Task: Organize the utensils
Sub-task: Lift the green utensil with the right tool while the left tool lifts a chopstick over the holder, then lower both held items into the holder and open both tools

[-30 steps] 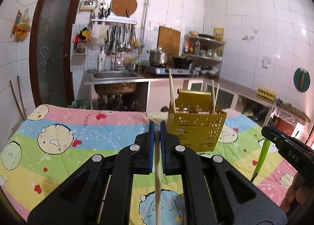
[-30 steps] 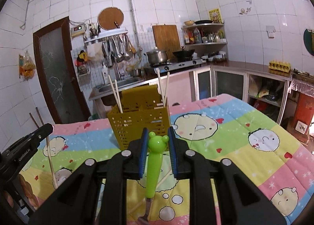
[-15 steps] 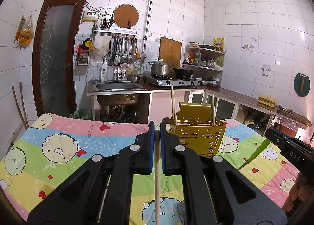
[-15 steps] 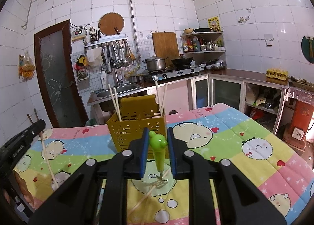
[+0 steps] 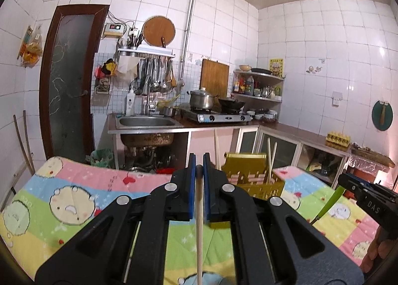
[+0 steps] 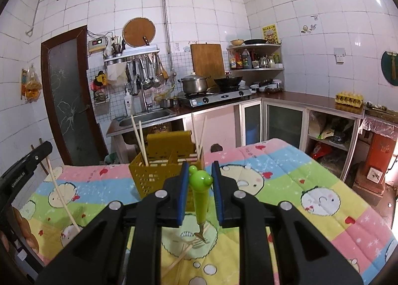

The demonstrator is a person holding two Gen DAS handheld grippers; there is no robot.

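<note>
A: What has the left gripper [image 5: 199, 173] got?

B: A wooden chopstick [image 5: 199, 223], its blue pads pinched nearly together on it. The stick runs lengthwise between the fingers, tip at the pad ends.

A: And the right gripper [image 6: 200, 185]?

B: Jaws a little apart, holding a green fork [image 6: 200, 198] by its frog-headed handle, head up, prongs down over the quilt [image 6: 311, 185].

A: The yellow basket [image 6: 159, 173]?

B: Just beyond both grippers, upright on the quilt, chopsticks standing in it. Loose chopsticks [image 6: 179, 257] lie below the fork.
</note>
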